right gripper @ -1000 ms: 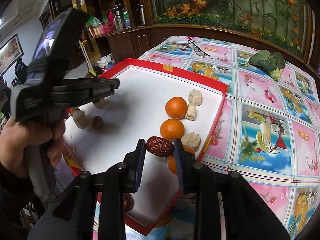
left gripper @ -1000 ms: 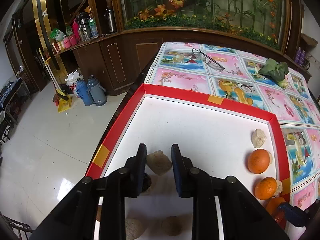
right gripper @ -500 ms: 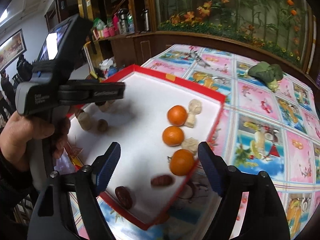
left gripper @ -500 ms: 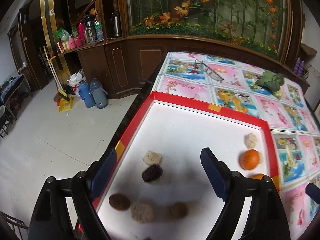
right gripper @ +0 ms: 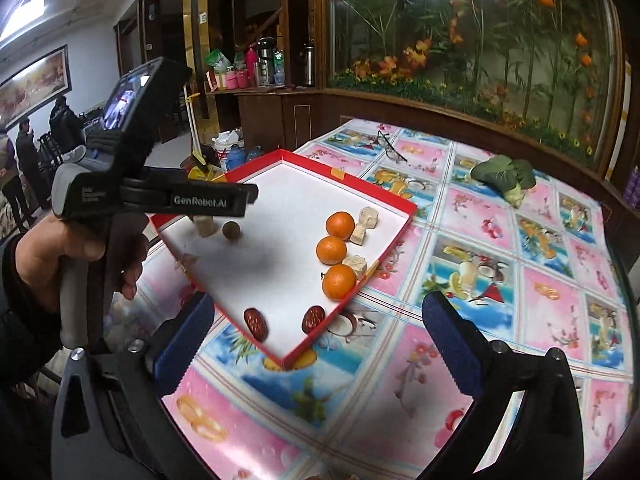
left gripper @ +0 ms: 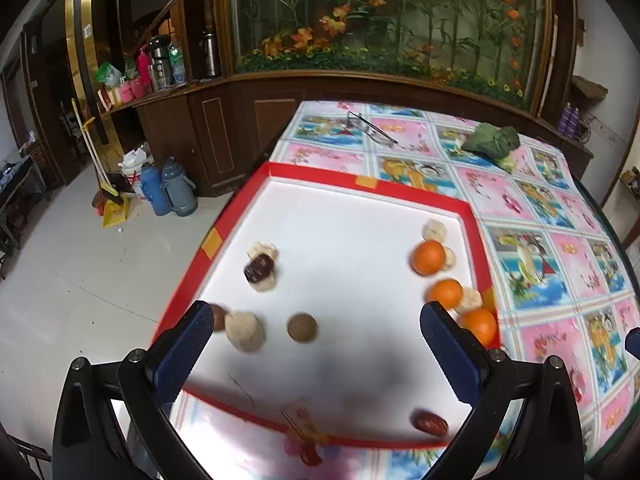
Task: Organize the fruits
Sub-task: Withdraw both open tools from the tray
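Two tools: left gripper and right gripper both gape wide with nothing between the blue pads, jaws having just been opening; both released
Tray: shallow white tray with red rim on the flowered tablecloth
Right side: three round orange tangerines in a line along the right rim; two dark red oblong dates at the near corner, just ahead of the right gripper
Left side: brown round fruit, pale lumps and one dark date ahead of the left gripper
Judgement: the lone left date looks misplaced; the left gripper is nearer; its long axis lies slantwise to the jaws
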Motion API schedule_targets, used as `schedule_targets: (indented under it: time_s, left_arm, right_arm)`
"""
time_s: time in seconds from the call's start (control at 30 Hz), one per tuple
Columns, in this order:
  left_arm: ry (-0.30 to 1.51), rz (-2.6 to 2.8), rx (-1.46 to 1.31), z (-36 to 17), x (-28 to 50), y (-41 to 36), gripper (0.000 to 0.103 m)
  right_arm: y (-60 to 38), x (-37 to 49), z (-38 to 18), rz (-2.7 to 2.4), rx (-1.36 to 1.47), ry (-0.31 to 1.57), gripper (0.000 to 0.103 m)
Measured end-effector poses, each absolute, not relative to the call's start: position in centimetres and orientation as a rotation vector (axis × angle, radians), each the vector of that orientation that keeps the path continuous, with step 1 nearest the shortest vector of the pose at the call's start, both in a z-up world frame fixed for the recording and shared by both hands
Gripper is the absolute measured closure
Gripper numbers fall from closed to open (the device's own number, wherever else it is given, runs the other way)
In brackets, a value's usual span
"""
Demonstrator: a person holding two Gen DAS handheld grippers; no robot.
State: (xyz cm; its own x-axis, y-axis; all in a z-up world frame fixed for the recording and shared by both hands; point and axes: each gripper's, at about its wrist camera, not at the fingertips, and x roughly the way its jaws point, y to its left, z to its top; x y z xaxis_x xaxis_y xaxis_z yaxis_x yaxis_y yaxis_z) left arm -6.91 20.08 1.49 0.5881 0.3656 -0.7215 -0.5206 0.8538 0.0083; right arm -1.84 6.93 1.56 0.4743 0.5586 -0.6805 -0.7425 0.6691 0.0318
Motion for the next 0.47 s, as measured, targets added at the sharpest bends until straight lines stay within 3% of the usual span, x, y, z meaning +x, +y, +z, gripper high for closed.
schedule_targets:
  time_s: [0.47]
  left_arm:
    - [0.762,0.557,-0.225,1.9,-8.2,19.3,0.0]
  right_arm:
    - [4.1,-4.0,2.0,0.788,-0.363,0.707,0.0]
